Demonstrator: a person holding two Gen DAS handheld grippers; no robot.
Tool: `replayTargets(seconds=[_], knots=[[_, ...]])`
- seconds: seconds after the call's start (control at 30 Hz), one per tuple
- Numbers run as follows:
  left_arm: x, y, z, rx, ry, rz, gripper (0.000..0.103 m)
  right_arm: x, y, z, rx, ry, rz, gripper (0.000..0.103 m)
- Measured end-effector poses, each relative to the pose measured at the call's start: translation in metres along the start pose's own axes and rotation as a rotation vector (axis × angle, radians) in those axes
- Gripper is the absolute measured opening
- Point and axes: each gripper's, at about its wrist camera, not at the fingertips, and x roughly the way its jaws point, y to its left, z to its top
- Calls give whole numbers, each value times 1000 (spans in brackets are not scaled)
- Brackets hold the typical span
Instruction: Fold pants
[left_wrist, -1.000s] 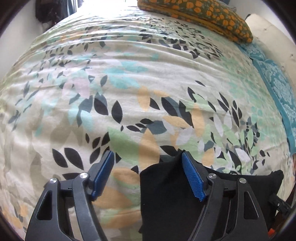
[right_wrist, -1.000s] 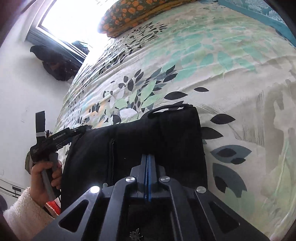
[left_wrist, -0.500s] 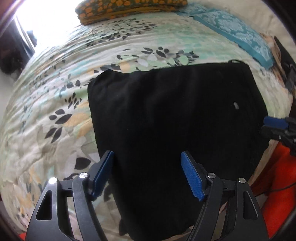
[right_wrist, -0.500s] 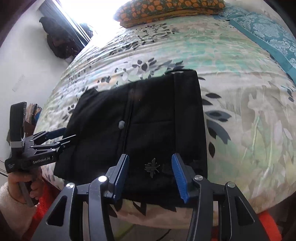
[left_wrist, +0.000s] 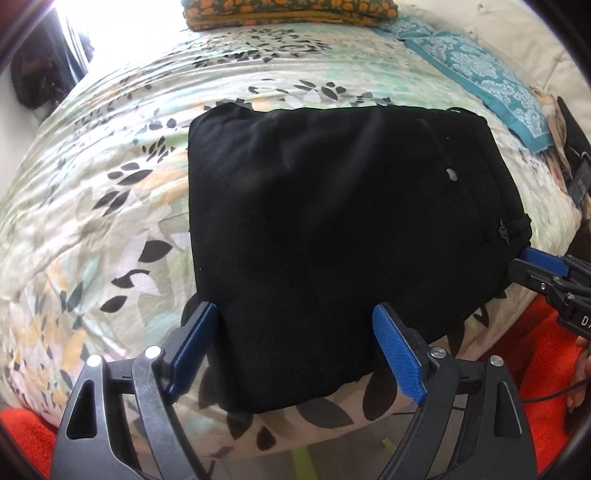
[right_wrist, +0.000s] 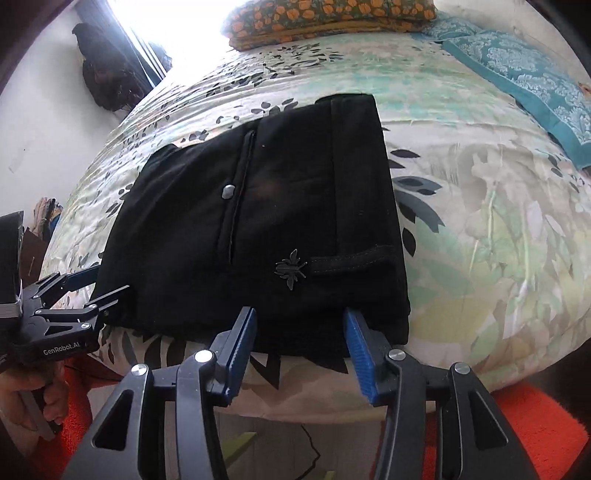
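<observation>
The black pants (left_wrist: 332, 221) lie folded into a flat rectangle on the leaf-print bedspread (left_wrist: 92, 184), near the bed's front edge. They also show in the right wrist view (right_wrist: 266, 221), with a pocket button and a small metal bee emblem (right_wrist: 291, 272) on top. My left gripper (left_wrist: 295, 343) is open and empty, just in front of the pants' near edge. My right gripper (right_wrist: 299, 339) is open and empty, at the near edge by the waistband. Each gripper shows at the side of the other's view.
An orange-flowered pillow (left_wrist: 288, 13) lies at the head of the bed. A teal patterned cloth (left_wrist: 487, 81) runs along the right side. An orange rug (right_wrist: 517, 435) covers the floor below the bed edge. Dark clothes (right_wrist: 107, 77) hang by the window.
Both grippers have pulled back from the pants toward the bed's front edge. The right gripper, shut a second ago, has opened; the left stayed open. The pants lie still.
</observation>
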Motion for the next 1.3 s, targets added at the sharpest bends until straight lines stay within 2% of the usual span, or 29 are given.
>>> replayTargets(seconds=[0.3, 0.43, 0.53, 0.6, 0.67, 0.73, 0.83, 0.9, 0.97, 1.07, 1.17, 1.3], knots=[[-18, 8, -8, 0, -27, 47, 86, -28, -16, -15, 69, -87, -47, 52], [-24, 10, -10, 7, -35, 46, 86, -30, -18, -17, 72, -95, -63, 54], [-38, 25, -8, -2, -44, 2, 86, -36, -21, -14, 71, -107, -21, 54], [-49, 50, 0, -51, -74, -72, 86, -48, -33, -4, 97, -119, 51, 54], [-49, 81, 13, -132, -76, -165, 86, -59, -54, 11, 148, -122, 150, 61], [-39, 107, 24, -220, -58, -234, 86, -58, -80, 30, 210, -80, 233, 76], [-9, 123, 37, -260, -3, -304, 86, -30, -101, 53, 247, 36, 330, 76], [10, 120, 42, -235, 38, -311, 86, -5, -103, 60, 224, 106, 356, 76], [21, 113, 44, -201, 59, -318, 86, 20, -104, 63, 218, 172, 341, 76], [35, 110, 47, -205, 69, -317, 86, 46, -104, 64, 202, 213, 344, 76], [49, 115, 50, -241, 95, -390, 86, 64, -105, 65, 210, 234, 398, 76], [65, 112, 56, -237, 127, -482, 86, 76, -106, 70, 231, 239, 501, 76]])
